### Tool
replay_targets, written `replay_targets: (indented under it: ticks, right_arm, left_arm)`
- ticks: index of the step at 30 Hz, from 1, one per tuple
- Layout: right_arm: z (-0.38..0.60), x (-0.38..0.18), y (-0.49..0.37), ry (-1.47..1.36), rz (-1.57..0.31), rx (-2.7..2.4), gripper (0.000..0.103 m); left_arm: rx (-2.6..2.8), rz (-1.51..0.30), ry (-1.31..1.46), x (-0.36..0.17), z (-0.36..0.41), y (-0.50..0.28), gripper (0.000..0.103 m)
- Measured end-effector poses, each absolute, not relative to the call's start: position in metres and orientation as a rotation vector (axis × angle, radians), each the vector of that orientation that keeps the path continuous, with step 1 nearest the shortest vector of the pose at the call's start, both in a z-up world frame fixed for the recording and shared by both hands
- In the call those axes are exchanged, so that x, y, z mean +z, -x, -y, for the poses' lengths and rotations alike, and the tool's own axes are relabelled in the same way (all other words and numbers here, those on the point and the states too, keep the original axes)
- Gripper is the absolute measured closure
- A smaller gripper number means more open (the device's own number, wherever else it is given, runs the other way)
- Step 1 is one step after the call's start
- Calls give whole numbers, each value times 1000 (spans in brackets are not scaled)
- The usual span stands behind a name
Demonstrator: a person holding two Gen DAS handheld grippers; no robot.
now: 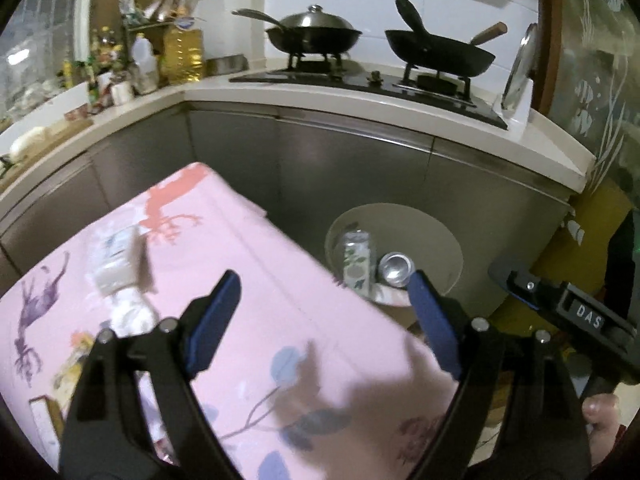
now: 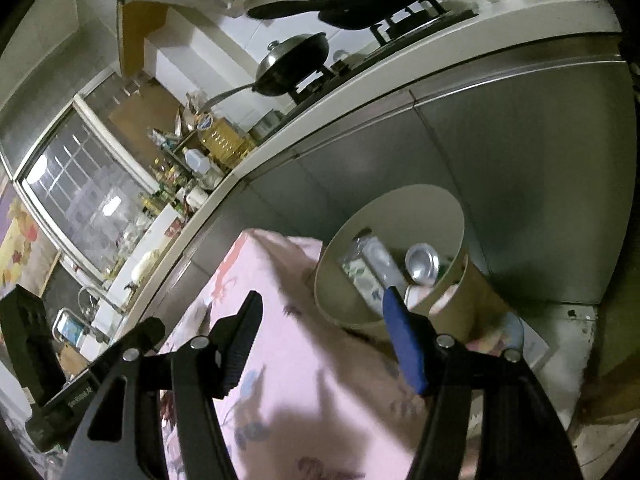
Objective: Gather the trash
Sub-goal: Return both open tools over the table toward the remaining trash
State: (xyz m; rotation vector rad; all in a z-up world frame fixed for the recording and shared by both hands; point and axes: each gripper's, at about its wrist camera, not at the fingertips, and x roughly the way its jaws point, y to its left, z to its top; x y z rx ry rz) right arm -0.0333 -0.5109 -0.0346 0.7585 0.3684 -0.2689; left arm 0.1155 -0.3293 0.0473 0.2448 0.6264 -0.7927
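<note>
Left hand-held gripper wide open, nothing between its jaws, over the pink cloth. Right hand-held gripper also open and empty. Blurred wrapper lies on the cloth at 10 o'clock, long axis pointing roughly 12; its print is unreadable. Further out at 1 o'clock, the bin holds a carton, standing nearly upright, and a can, end-on, base facing the camera. Both partly hidden by the rim.
</note>
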Motion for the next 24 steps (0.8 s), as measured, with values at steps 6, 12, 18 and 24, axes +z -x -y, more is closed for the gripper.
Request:
replay_targets:
  ticks: [6, 12, 18, 24]
  right_arm:
    - [490, -27, 43, -757, -367, -270, 43]
    - [469, -13, 44, -735, -354, -260, 43]
    - [454, -2, 40, -712, -349, -254, 43]
    - [450, 0, 37, -711, -352, -257, 43]
  left_arm:
    - [-727, -601, -267, 51, 301, -102, 21]
    - [-672, -587, -270, 55, 276, -94, 21]
    - [-634, -585, -263, 57, 256, -91, 21]
    - [-610, -587, -251, 57, 241, -92, 21]
